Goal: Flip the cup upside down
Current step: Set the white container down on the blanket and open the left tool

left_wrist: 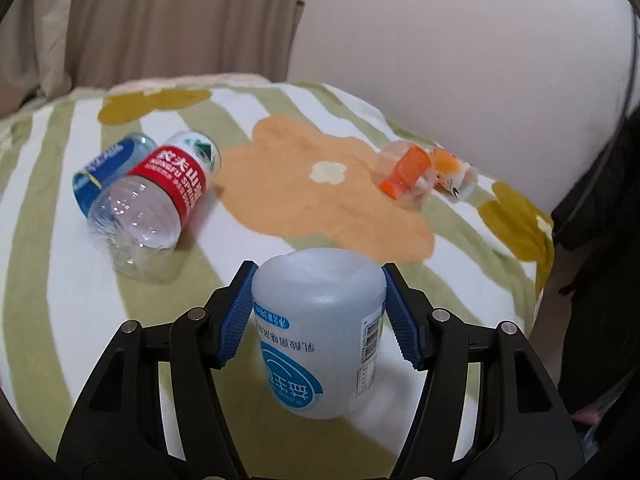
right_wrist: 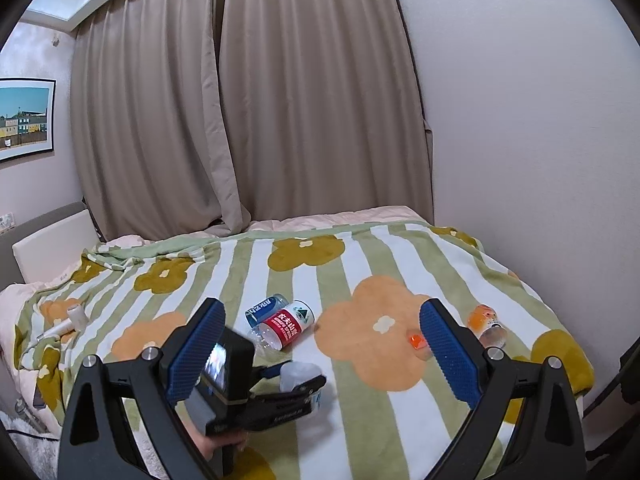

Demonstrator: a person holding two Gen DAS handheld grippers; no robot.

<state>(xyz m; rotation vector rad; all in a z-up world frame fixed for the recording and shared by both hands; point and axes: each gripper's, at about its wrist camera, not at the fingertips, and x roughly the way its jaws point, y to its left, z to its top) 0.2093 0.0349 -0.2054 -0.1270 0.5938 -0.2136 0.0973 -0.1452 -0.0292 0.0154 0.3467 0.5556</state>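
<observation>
A translucent white plastic cup [left_wrist: 320, 332] with a blue label stands upside down on the bed blanket [left_wrist: 48, 280], base up, its print inverted. My left gripper [left_wrist: 318, 300] has its blue pads against both sides of the cup's upper part. In the right wrist view the same cup [right_wrist: 298, 376] shows between the left gripper's black fingers. My right gripper [right_wrist: 320, 344] is wide open and empty, held above the bed behind the left one.
Two empty plastic bottles, one red-labelled [left_wrist: 160, 196] and one blue-labelled [left_wrist: 104, 168], lie at the left. A clear cup with an orange label [left_wrist: 404, 176] and a small orange bottle [left_wrist: 454, 174] lie at the right near the wall [left_wrist: 480, 60]. A white hair dryer [right_wrist: 70, 322] lies far left. The bed edge drops off at right.
</observation>
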